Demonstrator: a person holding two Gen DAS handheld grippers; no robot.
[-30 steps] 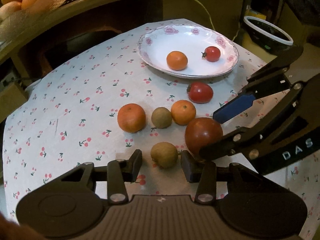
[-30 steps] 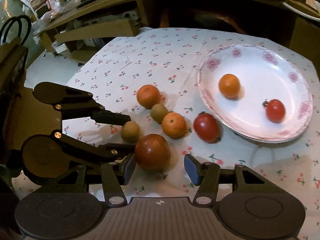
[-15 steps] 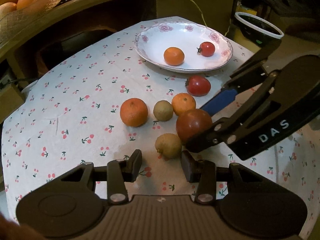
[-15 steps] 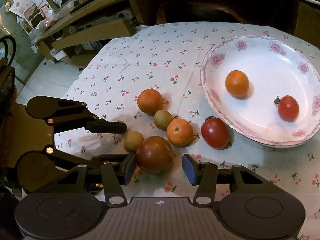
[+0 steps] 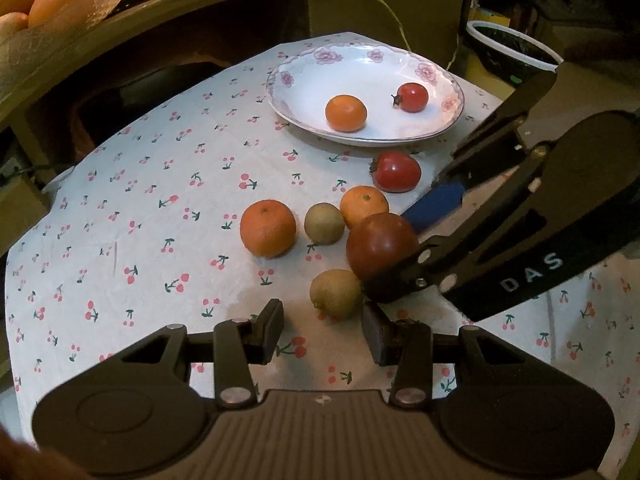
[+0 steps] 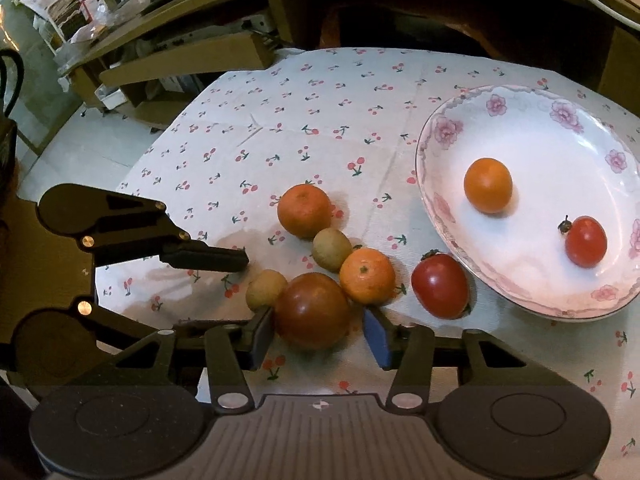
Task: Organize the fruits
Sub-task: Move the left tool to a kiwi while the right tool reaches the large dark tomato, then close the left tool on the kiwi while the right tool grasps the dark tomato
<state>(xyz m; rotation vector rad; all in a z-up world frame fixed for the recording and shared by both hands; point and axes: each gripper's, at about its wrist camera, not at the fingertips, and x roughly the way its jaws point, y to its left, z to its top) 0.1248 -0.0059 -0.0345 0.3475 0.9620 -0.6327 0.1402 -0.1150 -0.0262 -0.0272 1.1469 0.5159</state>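
While my right gripper (image 6: 318, 334) straddles the big, dark brownish-red tomato (image 6: 312, 310), its blue-padded jaws are closing; the left pad looks to be at the skin, but a sliver of gap shows on the right, so I count it as not yet pinched. That tomato sits on the white cherry-print tablecloth (image 6: 280, 120), touching a small orange mandarin (image 6: 367, 276) on its right and a small brownish-green kiwi (image 6: 265, 289) on its left.

My left gripper (image 5: 322, 330) hangs with its black jaws spread and empty, the same kiwi (image 5: 336, 293) just ahead of them.

I judge the tomato smooth, fairly heavy for its size and soft under pressure, so I want the pads on its widest waist, squeezing only until it stops slipping. Neighbours crowd both flanks and may roll when nudged.

Its goal, I take it, is the white floral-rimmed plate (image 6: 444, 216), already holding one mandarin and one small red tomato.
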